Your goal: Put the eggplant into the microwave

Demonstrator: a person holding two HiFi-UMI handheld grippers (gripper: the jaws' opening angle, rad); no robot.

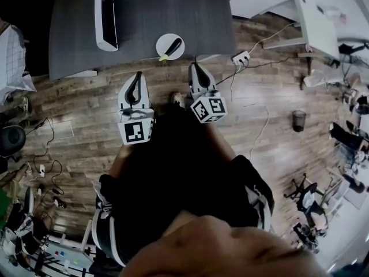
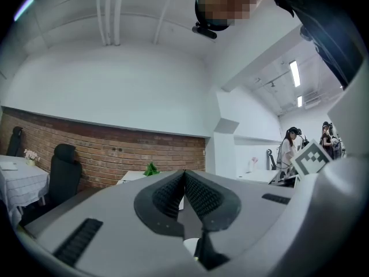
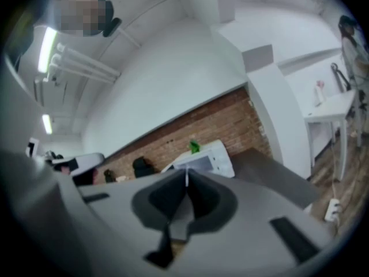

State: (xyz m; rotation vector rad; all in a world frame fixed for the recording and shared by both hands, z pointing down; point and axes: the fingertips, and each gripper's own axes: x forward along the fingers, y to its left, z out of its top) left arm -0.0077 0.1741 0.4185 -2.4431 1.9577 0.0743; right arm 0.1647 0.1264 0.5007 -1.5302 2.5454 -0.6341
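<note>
A dark eggplant (image 1: 173, 47) with a green stem lies on a white plate (image 1: 163, 40) near the front edge of the dark grey table (image 1: 190, 22). The white microwave (image 1: 109, 13) stands at the table's back left; it also shows in the right gripper view as a white box (image 3: 203, 160) with a green thing on top. My left gripper (image 1: 137, 75) and right gripper (image 1: 195, 67) hover side by side just short of the table edge, either side of the plate. Both point level at the table. The jaws of each are shut and hold nothing (image 2: 184, 173) (image 3: 186, 172).
A power strip (image 1: 241, 57) and loose cables lie on the wooden floor right of the table. A small bin (image 1: 298, 120) stands further right. A white desk (image 1: 317, 22) is at the top right. Two people (image 2: 286, 149) stand far off.
</note>
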